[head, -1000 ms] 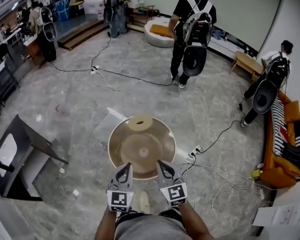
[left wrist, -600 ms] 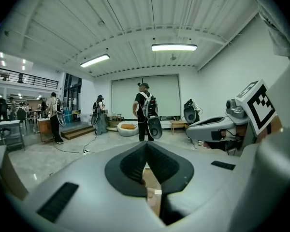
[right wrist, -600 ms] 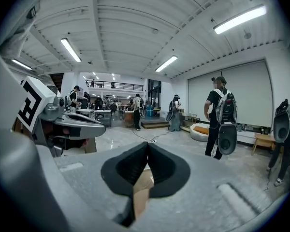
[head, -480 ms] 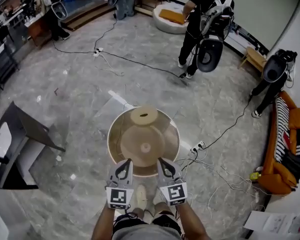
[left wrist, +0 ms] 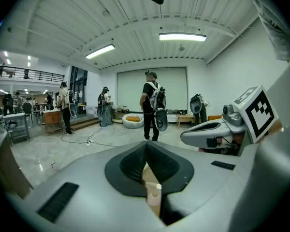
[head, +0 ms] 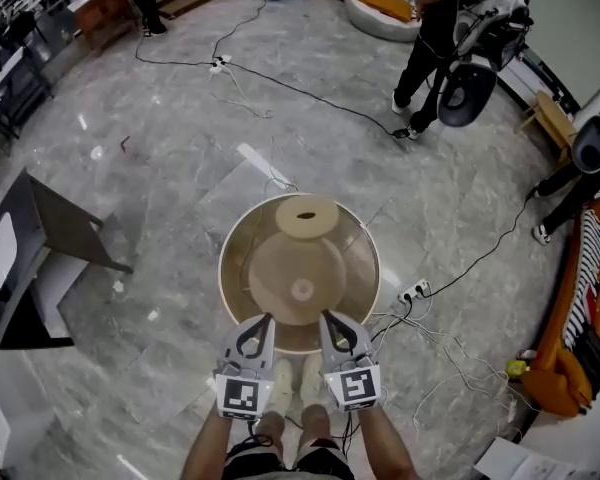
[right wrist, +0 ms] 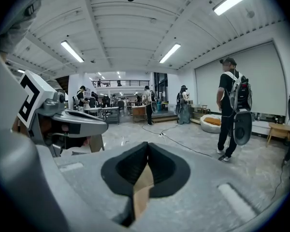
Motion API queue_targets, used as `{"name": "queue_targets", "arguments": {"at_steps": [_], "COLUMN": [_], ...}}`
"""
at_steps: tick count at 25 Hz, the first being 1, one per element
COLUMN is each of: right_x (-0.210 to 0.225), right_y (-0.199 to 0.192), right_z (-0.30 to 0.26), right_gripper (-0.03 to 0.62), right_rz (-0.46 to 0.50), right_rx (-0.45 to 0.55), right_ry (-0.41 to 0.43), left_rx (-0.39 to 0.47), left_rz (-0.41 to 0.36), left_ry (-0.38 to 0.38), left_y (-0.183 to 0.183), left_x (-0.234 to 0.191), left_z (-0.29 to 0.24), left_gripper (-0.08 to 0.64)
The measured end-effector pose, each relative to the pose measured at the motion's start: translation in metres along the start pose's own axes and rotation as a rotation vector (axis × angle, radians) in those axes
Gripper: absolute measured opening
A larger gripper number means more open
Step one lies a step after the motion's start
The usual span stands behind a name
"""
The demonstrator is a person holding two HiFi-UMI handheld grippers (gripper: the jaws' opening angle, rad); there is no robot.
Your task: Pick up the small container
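Observation:
The small container (head: 307,218) is a beige round pot with a dark slot in its top. It sits at the far edge of a round tan table (head: 240,278) in the head view. Both grippers hover side by side at the table's near rim, a table's width short of the container. My left gripper (head: 266,319) is shut with nothing in it, and my right gripper (head: 326,316) is shut and empty too. In the left gripper view the black pads (left wrist: 146,145) meet. The right gripper view shows its pads (right wrist: 146,158) closed as well. Neither gripper view shows the container.
Cables and a power strip (head: 413,291) lie on the marble floor right of the table. A dark tilted board (head: 50,230) stands at the left. People with backpack rigs (head: 460,38) stand at the back right, near an orange sofa (head: 585,318). The holder's shoes (head: 295,380) are below the grippers.
The head view has tipped further down and the table has grown larger. Both grippers have sunk and come forward together, so their tips now overlap the table's near rim. Both stay shut.

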State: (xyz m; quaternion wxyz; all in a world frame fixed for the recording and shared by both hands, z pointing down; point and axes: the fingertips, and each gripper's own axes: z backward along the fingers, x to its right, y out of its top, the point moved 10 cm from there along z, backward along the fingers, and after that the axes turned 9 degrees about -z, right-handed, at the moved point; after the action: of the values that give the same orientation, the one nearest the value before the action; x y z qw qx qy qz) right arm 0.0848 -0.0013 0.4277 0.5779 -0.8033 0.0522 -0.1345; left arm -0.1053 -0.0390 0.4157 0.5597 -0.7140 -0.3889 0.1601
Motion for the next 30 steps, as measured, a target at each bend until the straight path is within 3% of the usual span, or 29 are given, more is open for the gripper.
{"name": "queue_targets", "arguments": {"at_steps": [4,8,12,17,30], "right_x": [0.015,0.025,0.038,0.051,0.080], "right_y": [-0.017,-0.039,-0.065,-0.113,-0.214], "right_z": [-0.023,-0.046,-0.069,-0.089,-0.138], "right_gripper": [0.002,0.002,0.002,0.002,0.002], "right_rz": [-0.005,-0.016,-0.024,-0.016,-0.016], "right_rx": [-0.048,-0.074,-0.110,-0.169,-0.219], "right_ry": [0.025,0.041,0.052,0.076,0.125], "left_rx": [-0.025,-0.052,-0.063,-0.084,-0.149], "left_rz": [0.000,0.125,0.034,0.178,0.272], "left_ry": [0.001,0.035,0.004,0.039,0.078], "left_y": [-0.020,-0.040,-0.072,-0.109,-0.210], "left_x": [0.002,0.003,0.000,0.011,0.031], "left_z": [-0.025,-0.046,-0.069,-0.094,-0.137], "left_gripper": [0.017,0.017,0.017,0.017,0.017]}}
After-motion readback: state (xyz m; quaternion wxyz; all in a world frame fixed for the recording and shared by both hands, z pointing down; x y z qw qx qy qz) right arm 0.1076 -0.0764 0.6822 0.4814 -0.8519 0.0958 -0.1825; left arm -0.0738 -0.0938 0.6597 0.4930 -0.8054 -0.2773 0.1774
